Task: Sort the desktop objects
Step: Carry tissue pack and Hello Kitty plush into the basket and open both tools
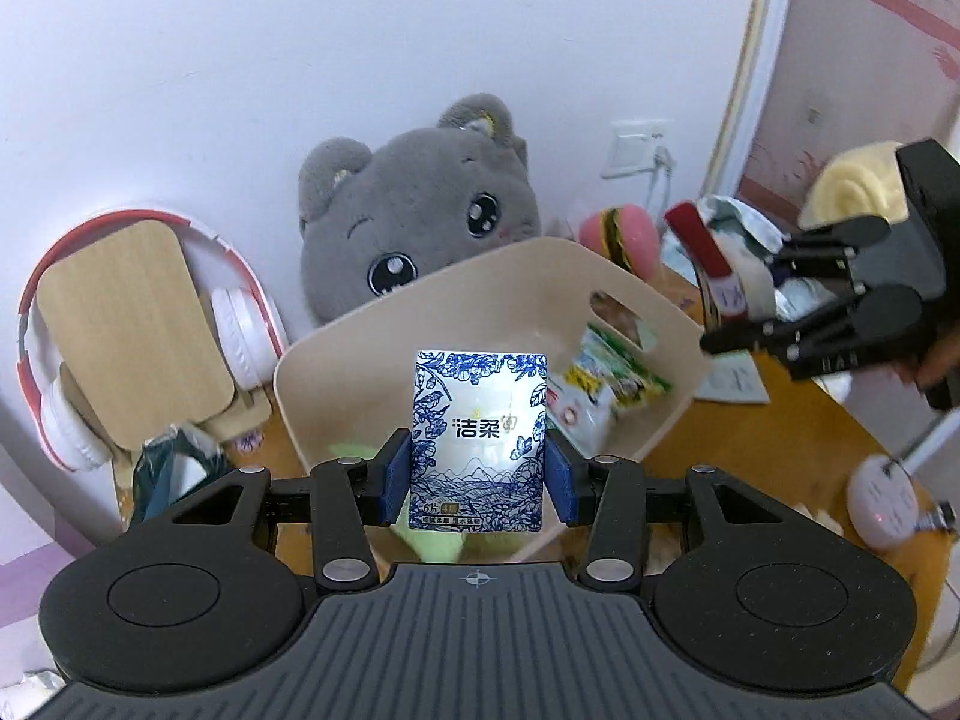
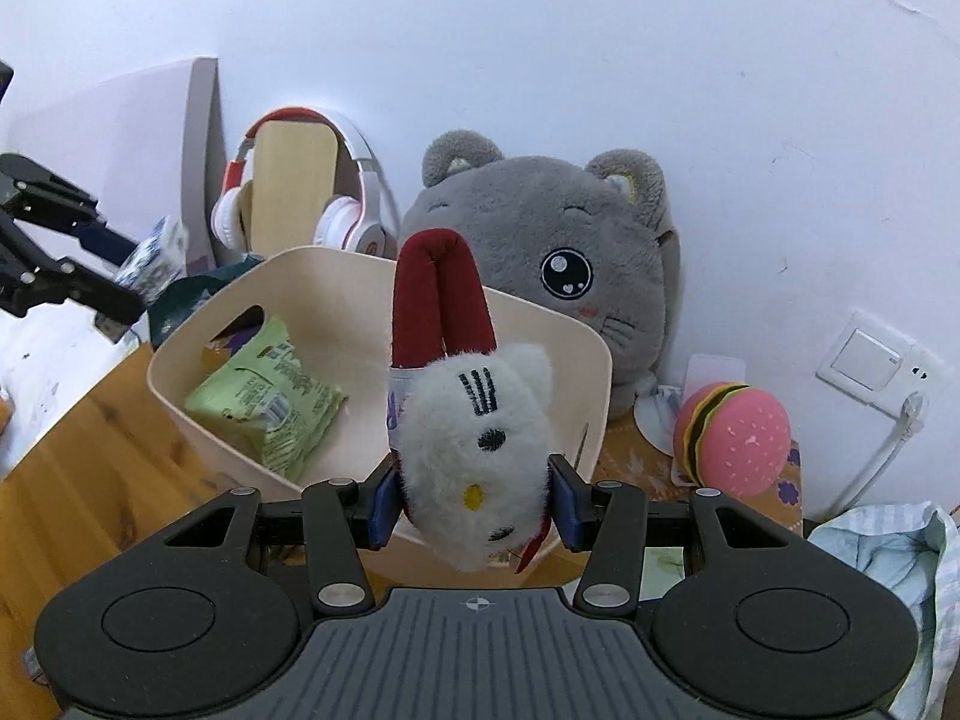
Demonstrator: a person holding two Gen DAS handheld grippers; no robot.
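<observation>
Left wrist view: your left gripper [image 1: 478, 474] has its fingers clamped on a tissue pack [image 1: 480, 441] held over the cream bin [image 1: 336, 348], while your right gripper [image 2: 474, 501] grips a white plush toy [image 2: 474, 450] above the same bin. One green snack bag [image 2: 270, 402] already lies inside; both held items seem yet to be dropped, and a toy burger [image 2: 738, 444] waits on the desk [image 2: 78, 468].

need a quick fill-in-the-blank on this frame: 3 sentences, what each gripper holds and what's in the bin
1. The left gripper is shut on a blue-and-white ____ pack.
2. The right gripper holds a white plush ____ with red legs.
3. A green snack bag lies inside the beige ____.

Missing words: tissue; cat; bin
</observation>
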